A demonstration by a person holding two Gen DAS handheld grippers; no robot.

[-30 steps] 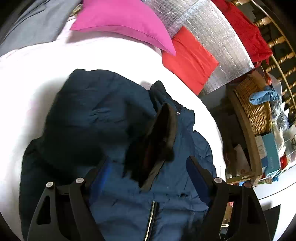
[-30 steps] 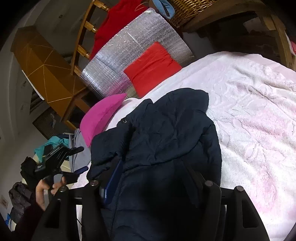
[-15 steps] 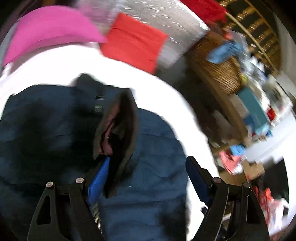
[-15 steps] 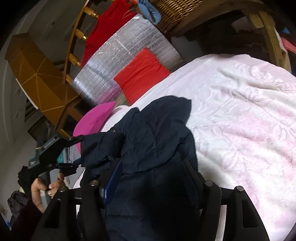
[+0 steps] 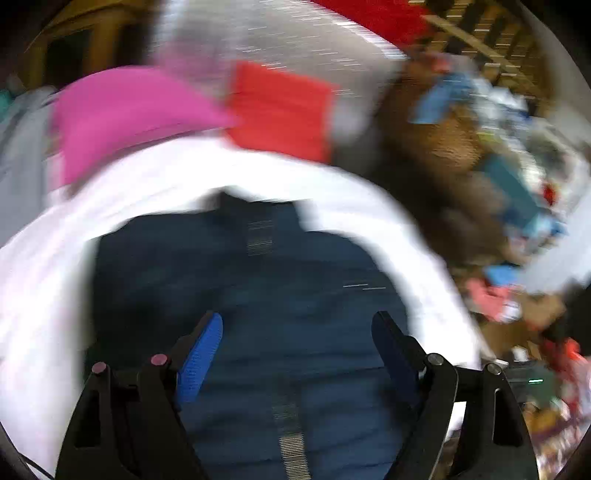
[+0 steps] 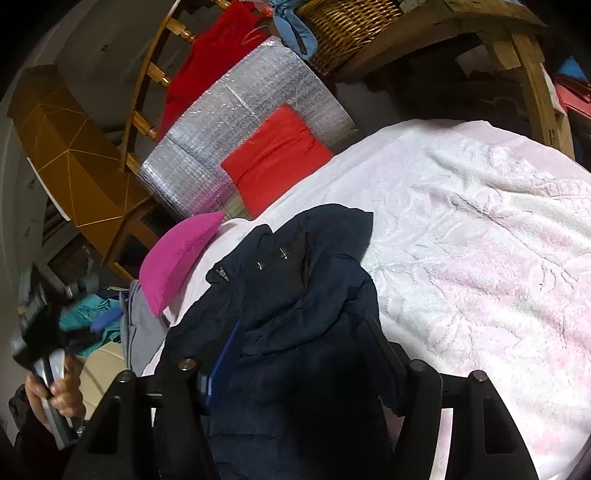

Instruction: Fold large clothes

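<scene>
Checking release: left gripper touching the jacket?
Apart. Left wrist view: left gripper open, nothing between its fingers; jacket lies flat on the bed below.

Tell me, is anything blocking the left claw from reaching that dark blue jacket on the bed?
Nothing visible. The left gripper hangs open above the jacket, with only air between its jaws and the fabric. The pink pillow lies well beyond it. The left view is blurred, though.

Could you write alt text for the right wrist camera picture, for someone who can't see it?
A dark navy jacket lies crumpled on a bed's white textured blanket, and the right hand-held gripper in the foreground has its fingers either side of the fabric. Behind are a pink pillow, a red cushion and a wicker basket.
</scene>
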